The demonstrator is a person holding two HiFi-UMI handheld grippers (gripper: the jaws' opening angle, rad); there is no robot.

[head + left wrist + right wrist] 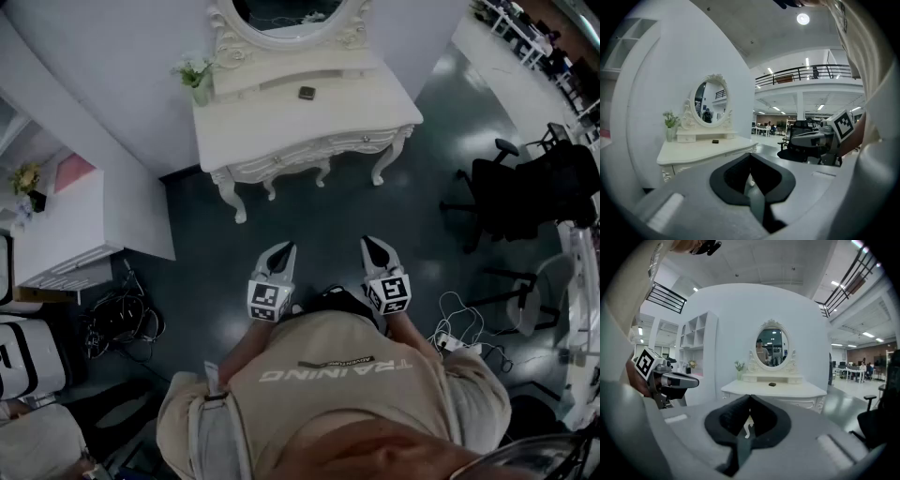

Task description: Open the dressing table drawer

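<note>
A white ornate dressing table [281, 127] with an oval mirror [286, 17] stands against the wall ahead of me. Its drawer front [323, 148] with small knobs sits flush with the carved apron. Both grippers hang close to my body, a good step short of the table. My left gripper [282, 251] and right gripper [375, 247] point toward it, jaws together and empty. The table also shows in the left gripper view [701, 151] and the right gripper view [776, 390]. The right gripper [797, 139] appears in the left gripper view, the left gripper [691, 380] in the right one.
A small dark object [307, 92] and a vase of flowers [195, 77] rest on the tabletop. A white shelf unit [66, 220] and tangled cables [122, 319] lie to the left. A black office chair [516, 192] and a power strip [457, 337] are at the right.
</note>
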